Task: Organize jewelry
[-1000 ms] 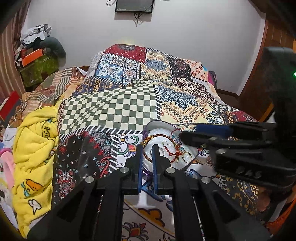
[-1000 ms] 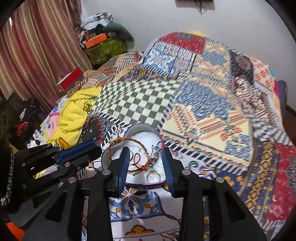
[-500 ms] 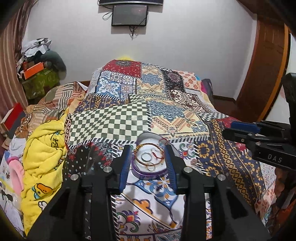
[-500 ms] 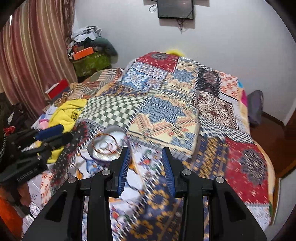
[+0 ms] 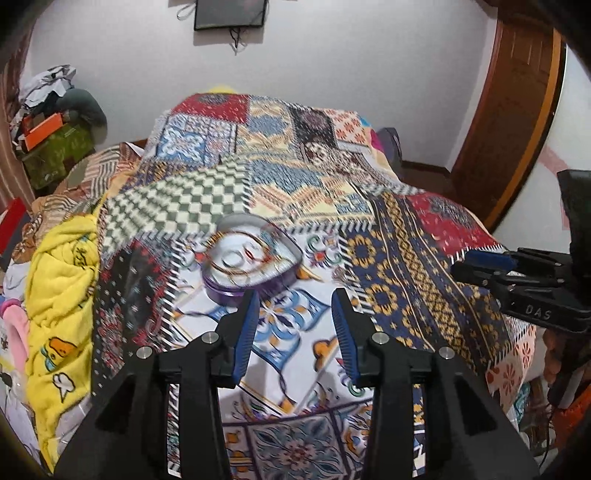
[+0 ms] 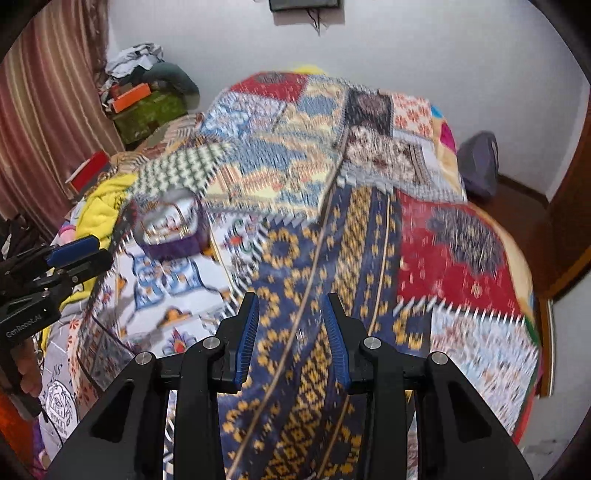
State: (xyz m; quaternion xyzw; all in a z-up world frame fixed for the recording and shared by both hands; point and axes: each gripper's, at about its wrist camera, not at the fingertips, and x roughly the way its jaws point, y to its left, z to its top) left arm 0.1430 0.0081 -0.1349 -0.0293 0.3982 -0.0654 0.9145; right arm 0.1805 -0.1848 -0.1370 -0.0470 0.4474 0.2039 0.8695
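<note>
Just beyond the left hand-held gripper (image 5: 291, 317), spread and empty, a heart-shaped purple jewelry box (image 5: 251, 264) is seen on the patchwork bed (image 5: 406, 266). Thin bangles (image 5: 243, 258) are held inside. The right hand-held gripper (image 6: 290, 325) is likewise spread, well right of it.

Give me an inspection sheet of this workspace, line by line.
Surface: bed under a patchwork bedspread, rumpled at the left.
Job's things: heart-shaped purple jewelry box, open on the bedspread, bangles and small pieces inside; details blurred.
Clutter: yellow blanket bunched on the left; boxes and clothes piled in the far left corner.
Grippers: left gripper open, empty, short of the box; right gripper open, empty, over the blue and yellow patch.
Cables: cord hanging from the wall screen.
Surroundings: white wall, wooden door at right, striped curtain at left.
</note>
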